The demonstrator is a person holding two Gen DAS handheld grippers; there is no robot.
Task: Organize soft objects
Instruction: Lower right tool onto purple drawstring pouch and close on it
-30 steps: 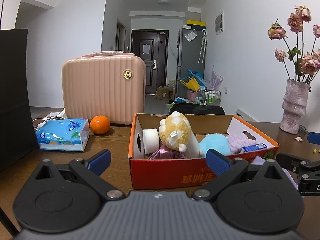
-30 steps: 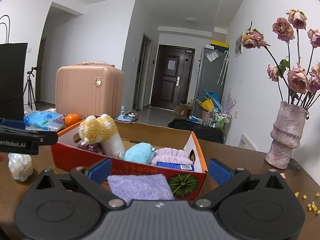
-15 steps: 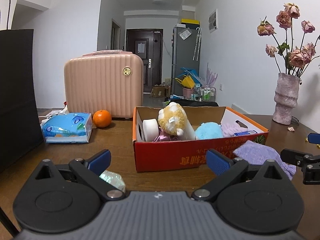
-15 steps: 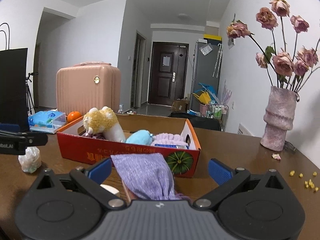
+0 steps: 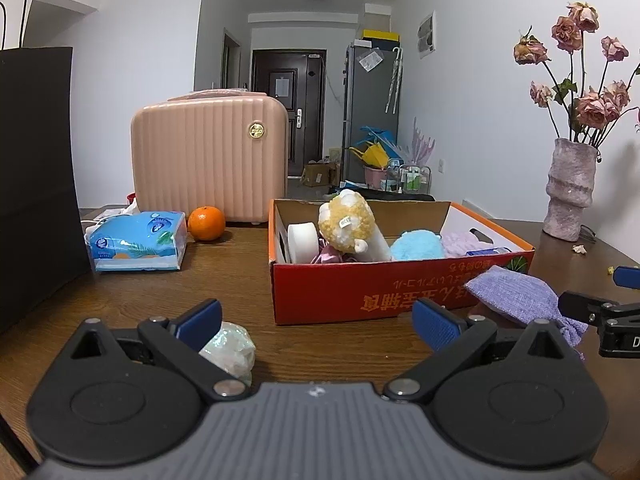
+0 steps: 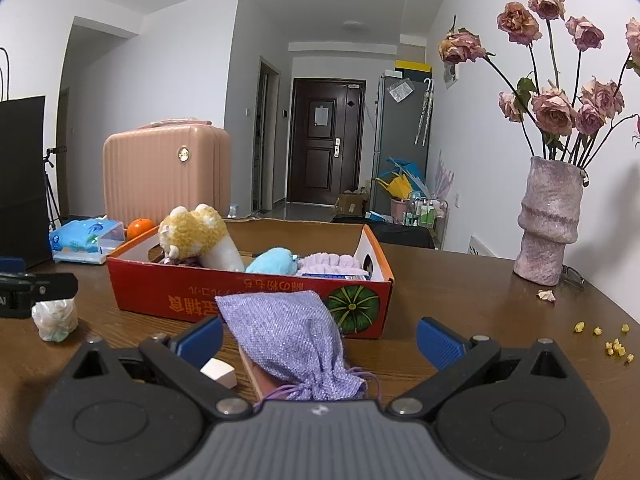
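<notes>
Both grippers have pulled back toward the near edge of the table (image 5: 248, 264): left gripper (image 5: 316, 322) and right gripper (image 6: 320, 338) both wide, holding nothing. Newly in frame versus a second ago: the white crinkly bundle (image 5: 230, 346) beside the left gripper's left finger, and the purple drawstring pouch (image 6: 290, 334) between the right fingers, leaning on the front wall of the red box (image 6: 280, 300). Box, mid-table, already holds the yellow plush (image 5: 348, 222) and blue plush (image 5: 416, 245); likely these two go in next.
</notes>
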